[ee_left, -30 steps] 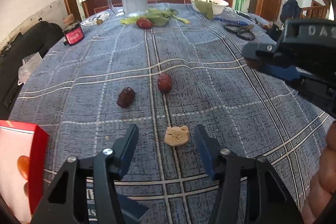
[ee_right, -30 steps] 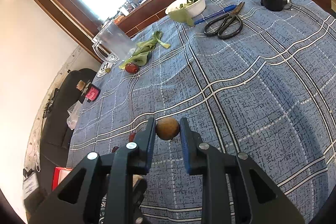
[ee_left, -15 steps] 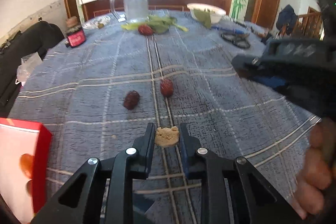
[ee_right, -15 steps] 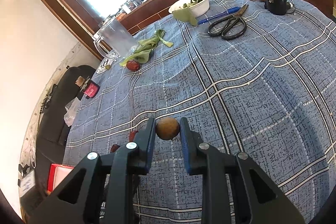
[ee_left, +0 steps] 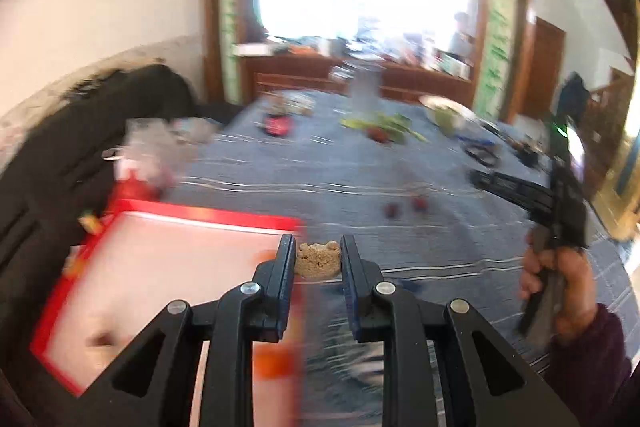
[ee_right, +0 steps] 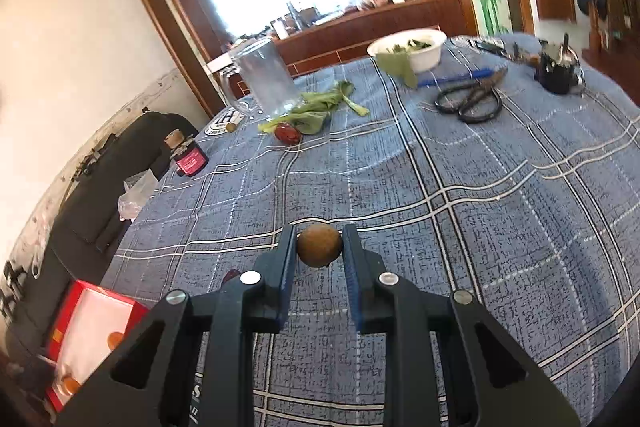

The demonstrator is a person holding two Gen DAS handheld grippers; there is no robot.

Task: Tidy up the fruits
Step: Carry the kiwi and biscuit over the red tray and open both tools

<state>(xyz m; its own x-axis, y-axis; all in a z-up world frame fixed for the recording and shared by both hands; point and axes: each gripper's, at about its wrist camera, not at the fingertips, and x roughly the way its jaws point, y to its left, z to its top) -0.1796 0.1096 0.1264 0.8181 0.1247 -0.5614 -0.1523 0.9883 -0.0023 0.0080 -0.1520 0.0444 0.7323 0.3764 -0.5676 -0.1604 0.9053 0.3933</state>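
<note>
Above the red cardboard box (ee_left: 168,267), the left gripper (ee_left: 318,259) clamps a beige crumbly piece (ee_left: 318,261); the right gripper (ee_right: 319,247) clamps a round brown fruit (ee_right: 319,245). Too much squeezing could crumble the piece.

Your tan, lumpy fruit piece (ee_left: 318,259) sits pinched above the red box's (ee_left: 208,215) edge. Your round brown fruit (ee_right: 319,244) is pinched too. Two red dates (ee_left: 404,207) lie on the table (ee_right: 460,227).
</note>
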